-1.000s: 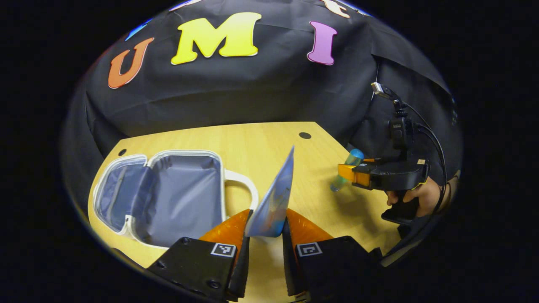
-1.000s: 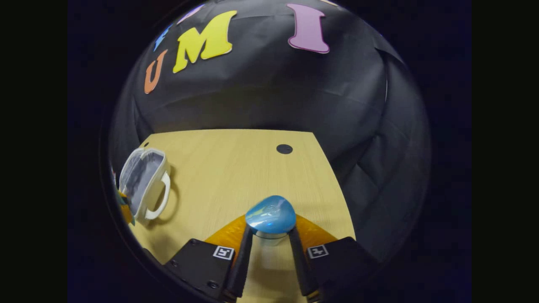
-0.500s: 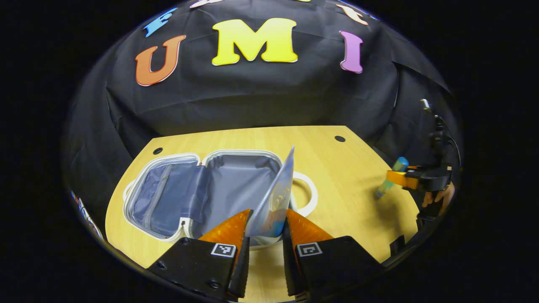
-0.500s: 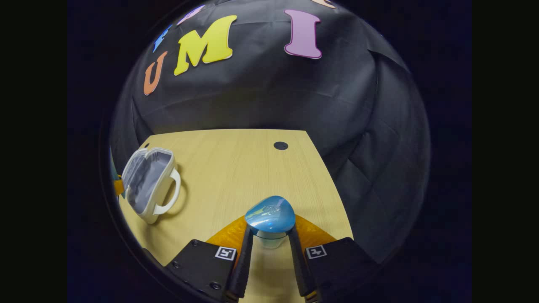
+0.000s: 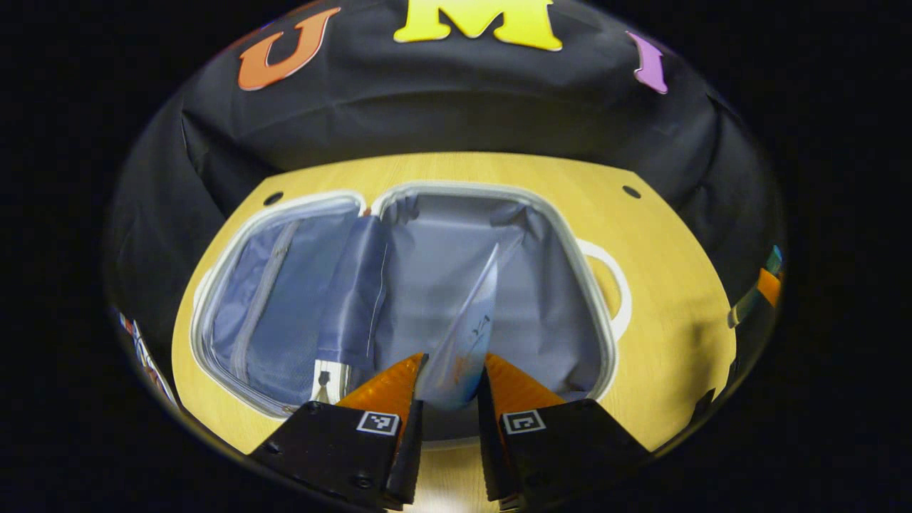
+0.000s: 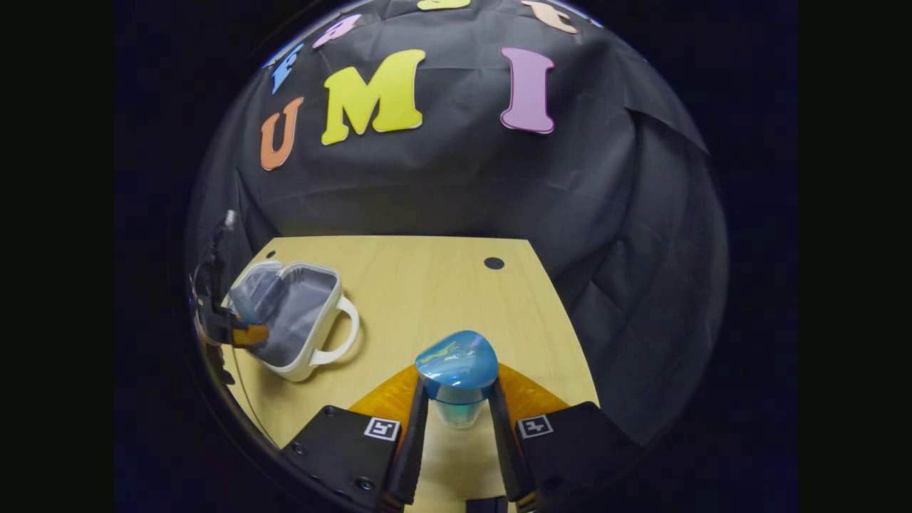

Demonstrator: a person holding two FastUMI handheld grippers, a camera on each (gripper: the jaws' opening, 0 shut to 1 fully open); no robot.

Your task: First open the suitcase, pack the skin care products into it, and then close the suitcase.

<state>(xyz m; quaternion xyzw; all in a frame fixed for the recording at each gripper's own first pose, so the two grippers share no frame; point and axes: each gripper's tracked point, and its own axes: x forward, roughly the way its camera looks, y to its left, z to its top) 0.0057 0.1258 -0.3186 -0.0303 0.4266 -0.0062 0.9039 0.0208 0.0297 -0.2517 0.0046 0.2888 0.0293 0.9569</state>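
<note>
The white suitcase (image 5: 399,196) lies open on the table, its grey lining facing up, handle to the right. My left gripper (image 5: 449,399) is shut on a flat pale sachet (image 5: 467,335), which stands on edge over the suitcase's right half. My right gripper (image 6: 456,420) is shut on a clear bottle with a blue cap (image 6: 456,367), held above the table. In the right gripper view the suitcase (image 6: 303,313) sits at the far left, with the left gripper (image 6: 242,333) over it. The right gripper (image 5: 766,285) peeks in at the right edge of the left gripper view.
The wooden table (image 6: 442,299) has small dark holes near its back corners (image 6: 493,263). Black cloth walls close in behind and to the right. Open tabletop lies between the suitcase and the right gripper.
My left gripper has carried the sachet leftwards and down, from beside the suitcase to over its open right half. The right gripper, still holding the bottle, has turned slightly towards the suitcase.
</note>
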